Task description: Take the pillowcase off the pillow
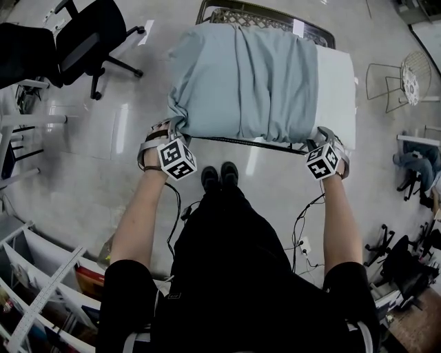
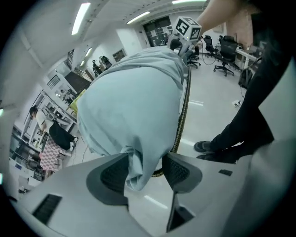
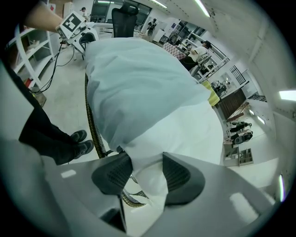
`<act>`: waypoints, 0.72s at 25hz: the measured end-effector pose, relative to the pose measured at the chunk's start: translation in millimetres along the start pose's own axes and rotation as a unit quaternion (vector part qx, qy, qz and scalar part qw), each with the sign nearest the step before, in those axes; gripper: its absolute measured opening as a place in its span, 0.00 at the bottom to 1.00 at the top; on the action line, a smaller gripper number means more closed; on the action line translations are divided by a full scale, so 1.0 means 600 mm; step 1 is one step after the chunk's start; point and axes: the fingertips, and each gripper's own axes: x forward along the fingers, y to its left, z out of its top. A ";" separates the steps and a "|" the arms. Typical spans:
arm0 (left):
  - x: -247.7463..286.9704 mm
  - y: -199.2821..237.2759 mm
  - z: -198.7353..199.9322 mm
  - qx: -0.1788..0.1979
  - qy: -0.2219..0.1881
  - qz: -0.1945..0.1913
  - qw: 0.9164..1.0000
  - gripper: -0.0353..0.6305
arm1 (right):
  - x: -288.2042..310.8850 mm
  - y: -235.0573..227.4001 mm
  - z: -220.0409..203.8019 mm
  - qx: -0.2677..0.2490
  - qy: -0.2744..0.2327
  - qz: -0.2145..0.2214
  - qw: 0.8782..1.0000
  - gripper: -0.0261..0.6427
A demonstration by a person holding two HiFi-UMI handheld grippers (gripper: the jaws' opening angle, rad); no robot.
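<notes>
A pale blue-green pillowcase (image 1: 241, 83) covers most of a white pillow (image 1: 335, 89), whose bare end shows at the right. The pillow lies on a metal-framed stand (image 1: 265, 15). My left gripper (image 1: 164, 136) is at the pillowcase's near left corner. In the left gripper view my left gripper (image 2: 144, 169) stands open, with a bunched fold of pillowcase (image 2: 134, 106) hanging between the jaws, clear of the right pad. My right gripper (image 1: 329, 140) is at the near right corner. In the right gripper view my right gripper (image 3: 147, 173) is shut on white pillow (image 3: 189, 134) fabric just below the pillowcase (image 3: 134, 88) edge.
A black office chair (image 1: 96, 38) stands at the far left and a wire chair (image 1: 403, 79) at the far right. White shelving (image 1: 41, 289) is at the near left. Cables (image 1: 300, 234) trail on the floor by the person's shoes (image 1: 220, 176).
</notes>
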 end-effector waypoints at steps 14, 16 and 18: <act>-0.022 0.053 -0.089 0.033 0.066 0.014 0.997 0.07 | -0.010 -0.008 0.002 0.002 -0.007 -0.004 1.000 0.32; -0.026 0.072 -0.109 0.024 0.072 0.019 0.997 0.07 | -0.011 -0.010 0.000 0.007 -0.007 -0.003 1.000 0.31; -0.030 0.090 -0.133 0.016 0.080 0.024 0.996 0.07 | -0.012 -0.012 -0.004 0.012 -0.005 -0.002 1.000 0.31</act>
